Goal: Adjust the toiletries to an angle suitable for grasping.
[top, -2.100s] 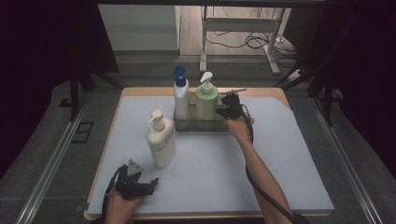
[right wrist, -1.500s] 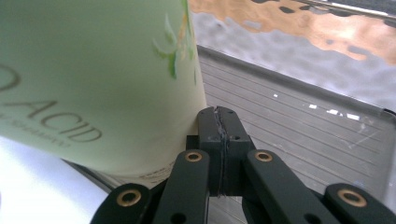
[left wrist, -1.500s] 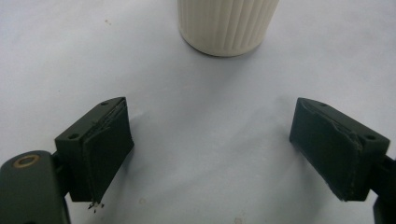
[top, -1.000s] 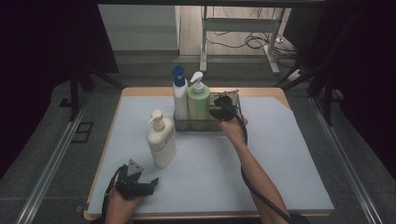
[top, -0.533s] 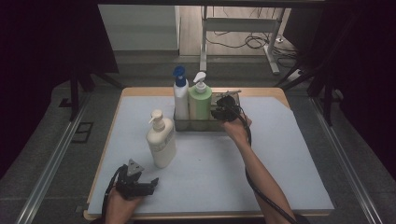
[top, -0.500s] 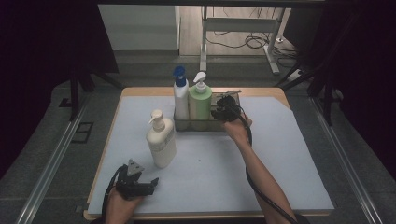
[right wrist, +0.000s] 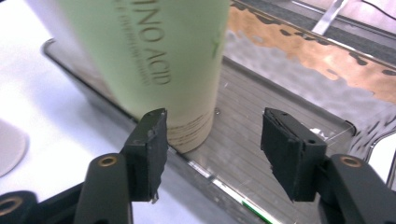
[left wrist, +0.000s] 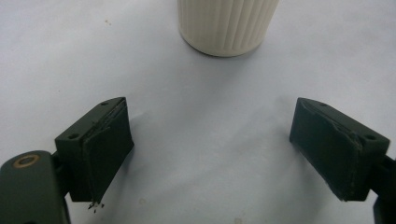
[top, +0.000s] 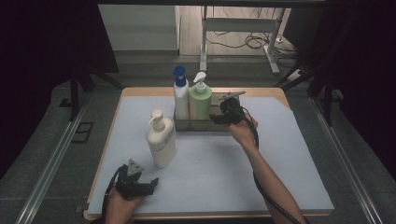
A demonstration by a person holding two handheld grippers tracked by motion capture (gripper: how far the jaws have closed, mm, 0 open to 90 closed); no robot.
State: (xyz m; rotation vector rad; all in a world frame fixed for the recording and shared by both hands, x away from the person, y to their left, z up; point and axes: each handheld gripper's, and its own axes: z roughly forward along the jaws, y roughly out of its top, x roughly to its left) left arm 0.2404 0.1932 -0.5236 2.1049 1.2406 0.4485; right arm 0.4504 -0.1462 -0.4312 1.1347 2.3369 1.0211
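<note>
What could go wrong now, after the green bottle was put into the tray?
1. The right gripper, whose jaws have just been opening, is close beside the green bottle; one black pad sits right at its base, so pulling back carelessly might tip it.
2. The green bottle stands tight next to the blue-capped bottle in the clear tray; a knock could topple both.
3. The cream bottle stands just ahead of the open left gripper; a fast reach might push it over.

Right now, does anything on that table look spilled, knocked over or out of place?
Nothing is spilled or tipped. The green bottle and blue-capped bottle stand upright in the clear tray; the cream bottle stands alone outside it.
</note>
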